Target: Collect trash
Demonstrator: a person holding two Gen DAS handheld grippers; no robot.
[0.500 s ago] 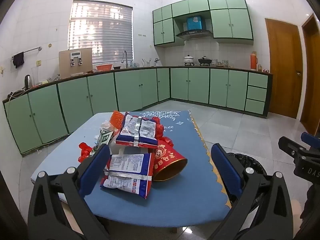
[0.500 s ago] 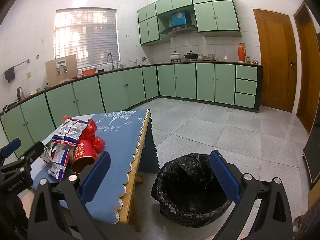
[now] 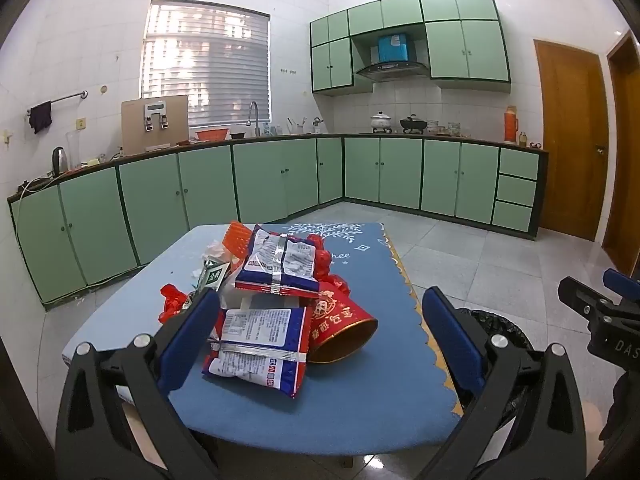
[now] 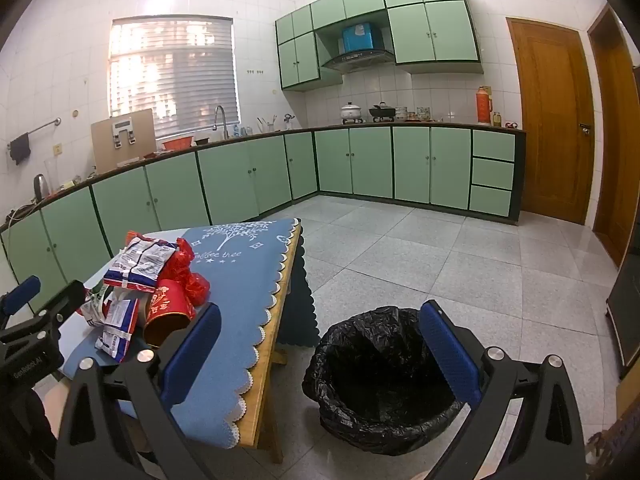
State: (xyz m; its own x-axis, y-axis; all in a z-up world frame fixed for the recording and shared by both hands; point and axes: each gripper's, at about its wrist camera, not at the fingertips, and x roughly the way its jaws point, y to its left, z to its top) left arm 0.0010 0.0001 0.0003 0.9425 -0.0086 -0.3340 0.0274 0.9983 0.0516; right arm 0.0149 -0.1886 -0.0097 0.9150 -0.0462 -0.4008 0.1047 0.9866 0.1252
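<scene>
A pile of trash lies on the blue-clothed table (image 3: 360, 392): a near snack bag (image 3: 260, 344), a second snack bag (image 3: 282, 264) on top, a red paper cup (image 3: 340, 326) on its side, red wrappers (image 3: 172, 304) and a small green packet (image 3: 214, 276). My left gripper (image 3: 320, 332) is open and empty, just short of the pile. My right gripper (image 4: 320, 344) is open and empty, above the floor between the table edge and a bin with a black bag (image 4: 380, 380). The pile also shows in the right wrist view (image 4: 140, 280).
Green kitchen cabinets (image 3: 280, 176) run along the back and left walls. A wooden door (image 4: 548, 120) stands at the right. The bin (image 3: 496, 328) sits on the tiled floor (image 4: 440, 256) right of the table.
Both grippers have held almost still; the left one has edged slightly toward the pile.
</scene>
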